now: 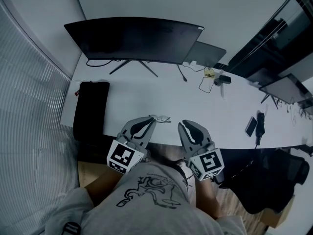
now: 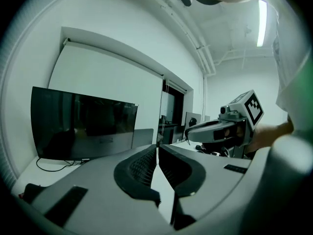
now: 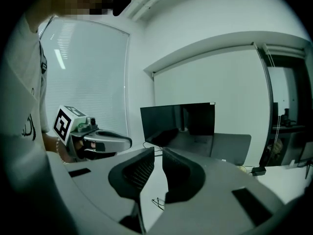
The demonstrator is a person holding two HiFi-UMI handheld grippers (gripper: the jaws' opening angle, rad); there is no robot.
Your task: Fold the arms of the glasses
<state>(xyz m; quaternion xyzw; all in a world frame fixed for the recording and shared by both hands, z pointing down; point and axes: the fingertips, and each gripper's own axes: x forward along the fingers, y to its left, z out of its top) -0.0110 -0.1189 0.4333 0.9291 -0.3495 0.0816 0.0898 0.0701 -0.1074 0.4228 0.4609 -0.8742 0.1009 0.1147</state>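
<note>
The thin-framed glasses [image 1: 162, 118] lie on the white table [image 1: 205, 116] near its front edge, just beyond the tip of my left gripper [image 1: 152, 119]. They show small on the table far below the right gripper's jaws [image 3: 157, 202]. Both grippers hang above the table edge, apart from the glasses. In the left gripper view my left gripper [image 2: 157, 149] has its jaws together with nothing between them. My right gripper [image 1: 184, 124] stands narrowly open [image 3: 158, 153], and its gap is empty.
A wide black monitor [image 1: 132, 38] stands at the back, with a grey laptop [image 1: 206, 53] beside it. A black pouch [image 1: 91, 109] lies at the table's left end. Cables [image 1: 208, 82] and a phone [image 1: 251, 126] lie to the right. The person's body is right behind the grippers.
</note>
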